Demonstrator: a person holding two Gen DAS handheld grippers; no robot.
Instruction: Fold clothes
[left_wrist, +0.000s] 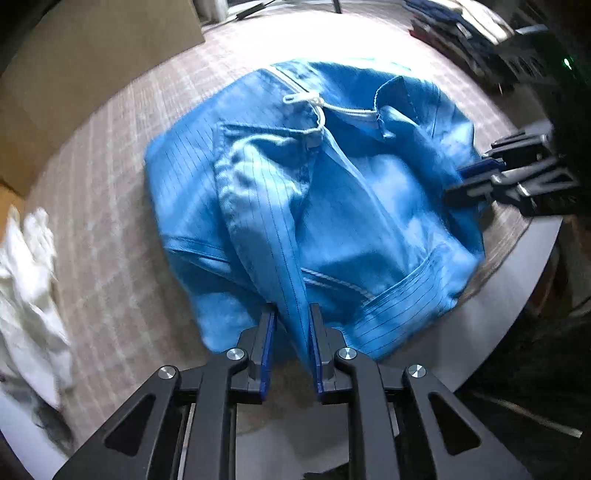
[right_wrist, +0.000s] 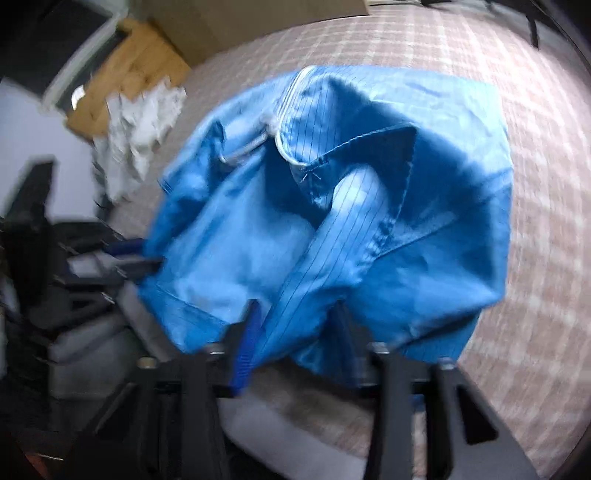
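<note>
On worktop (left_wrist: 110, 155): blue zip jacket (left_wrist: 369, 206) half-bundled, folds unfinished. Left gripper (left_wrist: 291, 343) pinches sleeve at 6 o'clock; right gripper (right_wrist: 295, 343) pinches fabric. White garment (left_wrist: 29, 280) waits, 9 o'clock.

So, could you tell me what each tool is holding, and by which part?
Both hold the blue garment: the left tool pinches a pinstriped fold at its near edge, the right tool a similar fold at its side edge.

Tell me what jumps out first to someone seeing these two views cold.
A crumpled bright blue garment with a white zipper fills the middle of the checked tablecloth. The left tool pinches a pinstriped fold at the garment's near edge, while the right tool holds another fold at its side. A rumpled white cloth lies at the table's left edge.
</note>
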